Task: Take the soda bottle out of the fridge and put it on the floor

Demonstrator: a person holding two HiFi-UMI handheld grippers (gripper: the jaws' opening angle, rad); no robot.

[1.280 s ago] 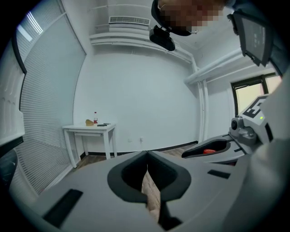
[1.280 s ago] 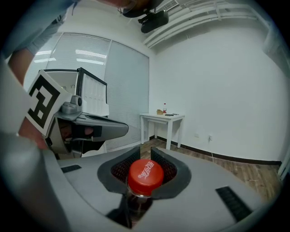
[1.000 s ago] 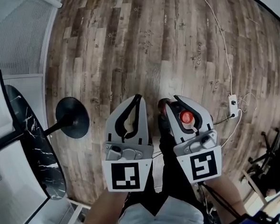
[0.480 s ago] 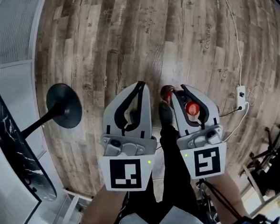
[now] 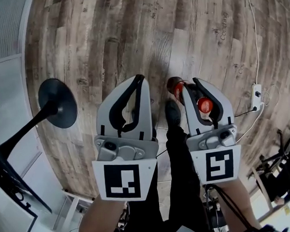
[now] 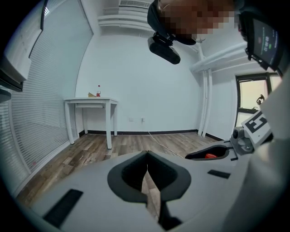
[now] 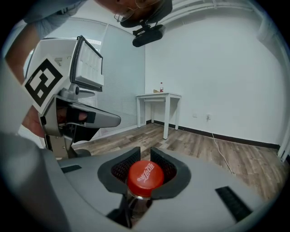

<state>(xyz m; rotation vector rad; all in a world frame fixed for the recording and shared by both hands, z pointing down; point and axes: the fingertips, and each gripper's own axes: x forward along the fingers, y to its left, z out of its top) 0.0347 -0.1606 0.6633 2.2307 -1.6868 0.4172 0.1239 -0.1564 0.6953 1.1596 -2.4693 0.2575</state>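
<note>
Red-capped plastic soda bottle is held at its neck by the grey right gripper, its jaws partly apart and closed around it, right of centre in the head view, above the brown wooden plank floor. Grey left gripper keeps its jaws together, empty

soda bottle: body mostly hidden under right tongs | far table: items too small to tell
</note>
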